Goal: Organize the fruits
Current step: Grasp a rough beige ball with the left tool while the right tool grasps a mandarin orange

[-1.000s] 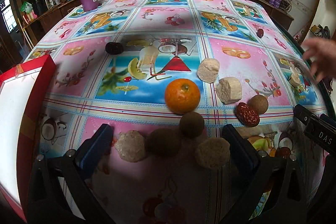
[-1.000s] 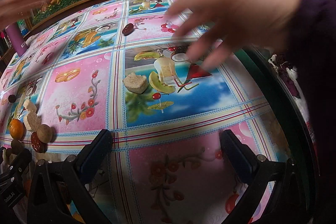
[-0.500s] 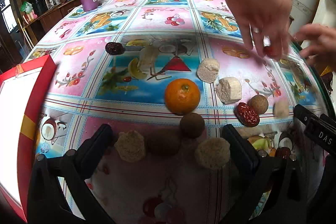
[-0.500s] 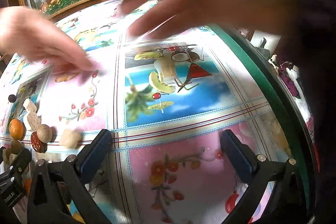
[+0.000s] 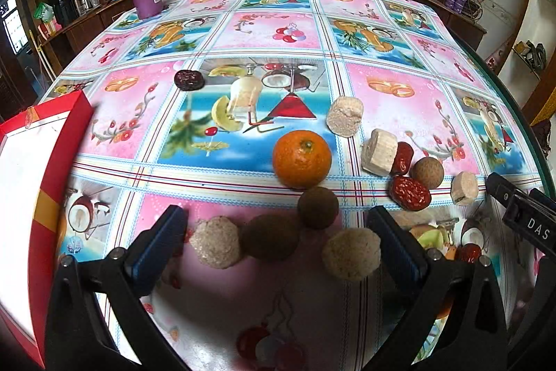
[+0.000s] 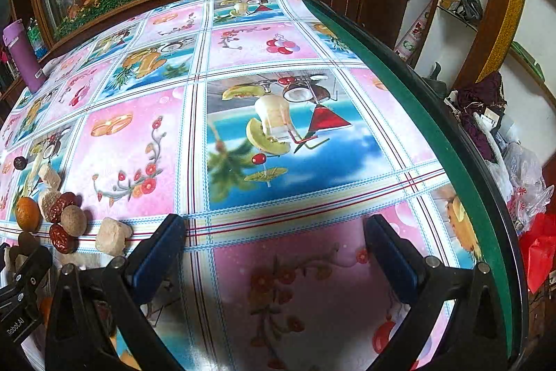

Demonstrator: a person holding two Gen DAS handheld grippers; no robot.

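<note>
While the fruits lie loose on the glass-topped surface [image 5: 347,319] with its pink-and-blue fruit-print cloth, both grippers hang over it with jaws spread wide and nothing between them, so the sorting appears not yet begun. Taking the round orange tangerine [image 5: 301,158] as the landmark: a pale, crumbly cylindrical chunk [image 5: 344,116] sits just beyond it to the right; further right a second pale chunk [image 5: 378,151] touches a wrinkled red date [image 5: 403,158], with a tan round longan [image 5: 428,173], another red date [image 5: 410,193] and a small pale piece [image 5: 464,187] close together beyond them. Just in front of the tangerine, nearly touching it, is a brown round longan [image 5: 317,207]; nearer the camera, a pale rough ball [image 5: 215,241], a darker brown ball [image 5: 270,241] and another pale ball [image 5: 351,253] lie between the fingers of the left gripper [image 5: 278,242]. A dark, almost black dried fruit [image 5: 189,80] lies well apart, far to the tangerine's left, and the red-rimmed white box [image 5: 52,169] stands at the left edge, with no fruit visible in the part shown. The right gripper [image 6: 274,249] hovers over bare cloth to the right of the cluster. By the look of it, everything remains to be gathered.
</note>
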